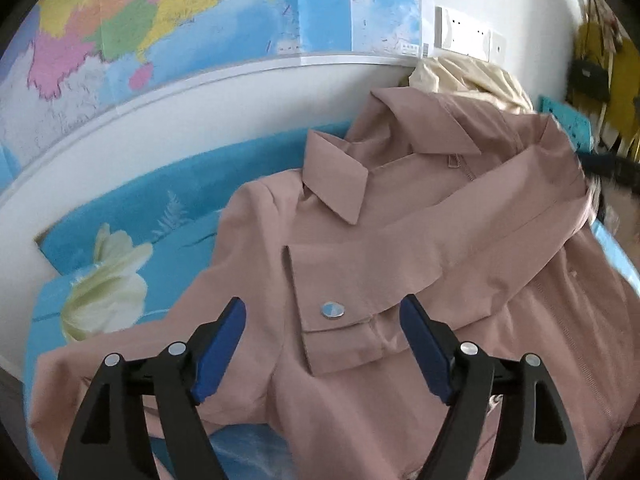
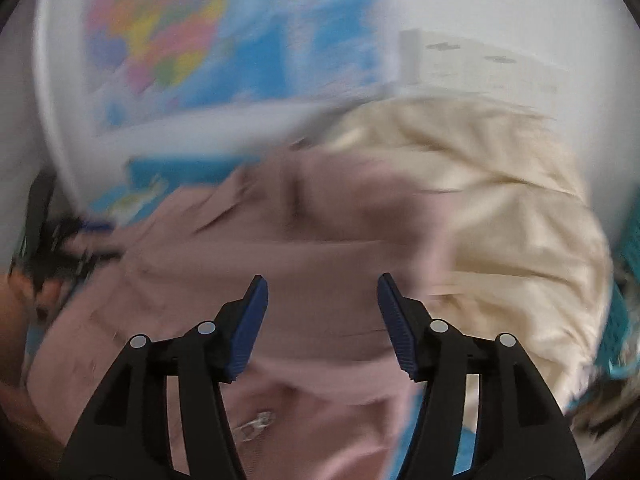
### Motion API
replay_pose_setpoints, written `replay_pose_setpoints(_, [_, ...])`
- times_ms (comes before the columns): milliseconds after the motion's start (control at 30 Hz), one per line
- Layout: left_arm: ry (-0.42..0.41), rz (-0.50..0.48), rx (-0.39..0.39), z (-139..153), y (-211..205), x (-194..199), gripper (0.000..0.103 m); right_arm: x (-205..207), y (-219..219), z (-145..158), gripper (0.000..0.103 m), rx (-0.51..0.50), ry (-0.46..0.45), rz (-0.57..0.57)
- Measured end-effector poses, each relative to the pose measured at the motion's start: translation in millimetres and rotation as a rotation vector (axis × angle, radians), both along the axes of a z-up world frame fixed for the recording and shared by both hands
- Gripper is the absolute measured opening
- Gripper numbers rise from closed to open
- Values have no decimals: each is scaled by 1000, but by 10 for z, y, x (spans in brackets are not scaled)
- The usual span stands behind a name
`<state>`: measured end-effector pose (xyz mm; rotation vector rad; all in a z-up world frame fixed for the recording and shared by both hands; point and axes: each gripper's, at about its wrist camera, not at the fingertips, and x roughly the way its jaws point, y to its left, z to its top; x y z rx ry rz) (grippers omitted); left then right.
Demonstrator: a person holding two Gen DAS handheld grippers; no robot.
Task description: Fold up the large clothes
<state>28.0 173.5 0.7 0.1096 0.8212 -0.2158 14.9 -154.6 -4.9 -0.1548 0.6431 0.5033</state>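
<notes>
Both the left gripper (image 1: 322, 320) and right gripper (image 2: 322, 300) gape wide, holding nothing, over the pink jacket (image 1: 420, 280); the sleeve crossing mid-frame could slide loose when regrasped.

Motion blur perhaps hides the pink jacket (image 2: 320, 248) details.

Jacket (image 1: 420, 264): dusty pink throughout, with one silver snap button (image 1: 332, 309) on the pocket flap. Surface (image 1: 132, 216) beneath: bright blue printed with a pale yellow-white flower; wall map (image 1: 168, 20) at upper left of the frame: blue with pink, yellow, green and orange patches. Second garment (image 2: 500, 208): plain cream; gripper fingers (image 1: 224, 344): blue pads on black arms.
</notes>
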Motion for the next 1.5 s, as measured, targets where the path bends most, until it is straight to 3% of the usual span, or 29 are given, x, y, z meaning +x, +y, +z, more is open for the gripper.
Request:
replay_pose_setpoints(133, [49, 18, 81, -213, -97, 111, 68, 295, 248, -406, 47, -165, 58, -8])
replay_pose_setpoints(167, [101, 30, 109, -338, -131, 172, 68, 397, 232, -514, 40, -186, 78, -31])
replay_pose_setpoints(233, [107, 36, 131, -408, -152, 163, 68, 520, 190, -617, 40, -164, 145, -35])
replay_pose_setpoints(367, [5, 54, 71, -125, 53, -90, 72, 394, 250, -411, 61, -136, 123, -19])
replay_pose_setpoints(533, [-125, 225, 23, 324, 652, -579, 76, 176, 460, -145, 69, -90, 101, 70])
replay_pose_setpoints(633, [-151, 343, 41, 442, 1026, -860, 79, 98, 706, -69, 69, -46, 129, 166])
replay_pose_setpoints(767, [-73, 437, 95, 287, 1332, -1091, 80, -3, 1180, -78, 72, 0, 200, 332])
replay_pose_setpoints(867, [11, 462, 120, 35, 1468, -1178, 80, -148, 1575, -133, 73, -30, 229, 439])
replay_pose_setpoints(1000, [98, 460, 88, -232, 1587, -1254, 80, -335, 2060, -223, 73, -71, 252, 548])
replay_pose_setpoints(1100, [142, 445, 18, -361, 1686, -1284, 80, -449, 2264, -285, 74, -66, 289, 606])
replay_pose_setpoints(1200, [119, 410, -56, -347, 1739, -1350, 38, -566, 2501, -330, 74, -60, 326, 664])
replay_pose_setpoints(1233, [124, 401, -96, -326, 1758, -1354, 11, -625, 2599, -340, 74, -61, 329, 697])
replay_pose_setpoints(1267, [124, 399, -124, -297, 1772, -1361, 5, -680, 2671, -348, 74, -63, 328, 719])
replay_pose_setpoints(1500, [68, 327, -189, 24, 1695, -1386, 4, -1248, 3415, -482, 74, -95, 302, 908])
